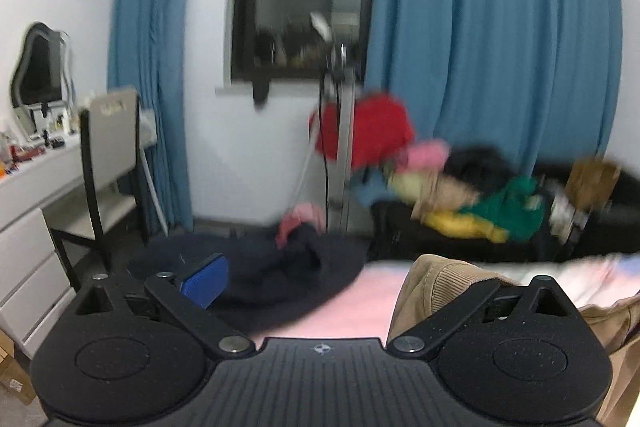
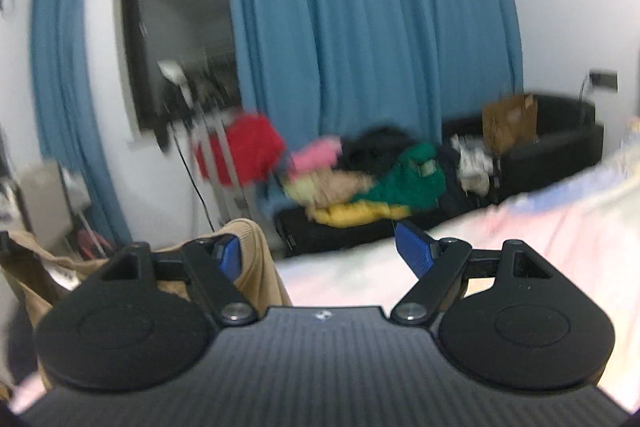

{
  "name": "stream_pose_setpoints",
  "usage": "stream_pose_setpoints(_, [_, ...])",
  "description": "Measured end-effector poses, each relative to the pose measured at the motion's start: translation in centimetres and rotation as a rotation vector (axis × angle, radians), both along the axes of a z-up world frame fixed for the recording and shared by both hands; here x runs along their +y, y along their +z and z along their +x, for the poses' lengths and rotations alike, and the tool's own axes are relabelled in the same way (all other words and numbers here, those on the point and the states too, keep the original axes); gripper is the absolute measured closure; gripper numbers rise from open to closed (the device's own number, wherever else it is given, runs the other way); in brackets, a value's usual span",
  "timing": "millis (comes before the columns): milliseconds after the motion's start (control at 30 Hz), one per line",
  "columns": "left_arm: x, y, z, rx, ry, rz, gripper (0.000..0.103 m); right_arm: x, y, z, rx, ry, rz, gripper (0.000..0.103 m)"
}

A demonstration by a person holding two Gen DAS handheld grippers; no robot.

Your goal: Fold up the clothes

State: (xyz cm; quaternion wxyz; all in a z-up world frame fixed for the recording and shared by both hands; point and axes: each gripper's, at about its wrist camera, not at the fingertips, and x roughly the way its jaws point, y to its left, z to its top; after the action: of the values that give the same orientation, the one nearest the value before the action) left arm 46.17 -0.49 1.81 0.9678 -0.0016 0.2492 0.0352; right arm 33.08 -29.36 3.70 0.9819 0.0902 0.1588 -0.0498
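Both claws stand spread wide above the pink bed (image 1: 352, 303), gripping nothing. The tan corduroy garment (image 1: 440, 291) lies bunched on the bed, covering the right finger of the left claw (image 1: 328, 291) and lying against the left finger of the right claw (image 2: 324, 255). Beyond, a clothes pile (image 2: 360, 179) sits on a black sofa (image 2: 552, 147).

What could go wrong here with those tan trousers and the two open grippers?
1. The tan corduroy trousers cover the left gripper's far finger; shutting might grab a thick bunch, giving a crooked fold.
2. They drape over the pink bed's edge by the right gripper; ungripped, they might slide off.
3. Both views are blurred, so aiming may be off.
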Motion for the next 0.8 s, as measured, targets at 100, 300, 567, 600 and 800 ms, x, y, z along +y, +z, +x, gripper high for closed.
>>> stream_pose_setpoints(100, [-1.2,-6.4,5.1,0.119,-0.004,0.071,0.006,-0.3,-5.8,4.6,0.159,0.048,0.015,0.025])
stream_pose_setpoints(300, [-4.0,-15.4,10.4,0.393,-0.129,0.296,0.006,0.8,-13.6,8.6,0.413,0.147,-0.011,0.025])
stream_pose_setpoints(567, [-3.5,-11.9,10.3,0.392,-0.276,0.223,0.003,0.4,-12.4,2.3,0.236,0.054,0.128,0.025])
stream_pose_setpoints(600, [-3.1,-10.8,10.1,0.372,-0.283,0.18,0.003,0.1,-12.0,1.2,0.216,0.045,0.155,0.025])
stream_pose_setpoints(800, [-1.4,-7.1,4.8,0.196,-0.312,0.022,0.002,-0.3,-10.6,-7.6,0.131,0.027,0.281,0.025])
